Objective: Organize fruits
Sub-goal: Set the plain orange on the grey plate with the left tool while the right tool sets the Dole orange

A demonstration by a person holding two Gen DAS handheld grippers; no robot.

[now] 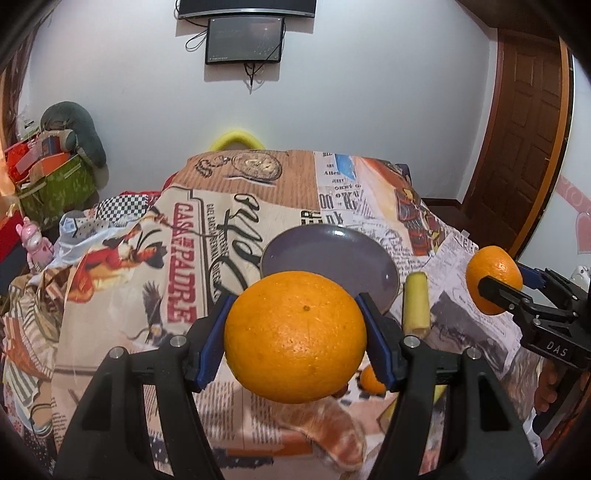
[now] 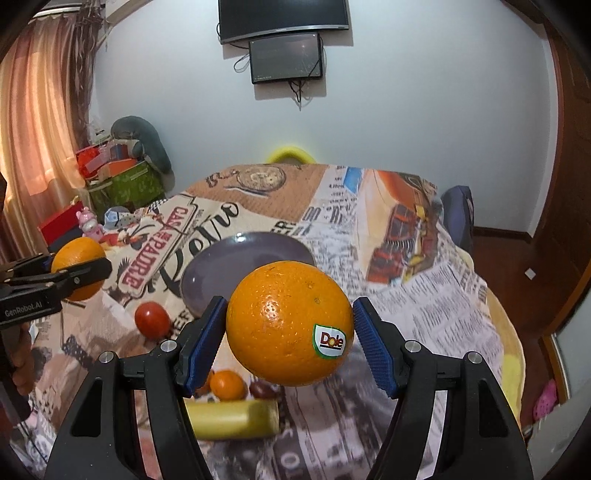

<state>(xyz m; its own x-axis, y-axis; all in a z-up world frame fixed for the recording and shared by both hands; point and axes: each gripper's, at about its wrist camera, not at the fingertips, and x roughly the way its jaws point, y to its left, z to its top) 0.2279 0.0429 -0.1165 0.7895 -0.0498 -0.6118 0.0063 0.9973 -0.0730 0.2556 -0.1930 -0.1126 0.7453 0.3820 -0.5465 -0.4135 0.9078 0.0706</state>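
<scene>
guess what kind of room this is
Probably a lived-in room at home, not a lab: a table under a printed cloth with a plate, a wall-mounted TV, a curtain, and boxes and toys piled in the corner.

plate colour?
Greyish purple plate, empty; clearest in the right wrist view.
</scene>
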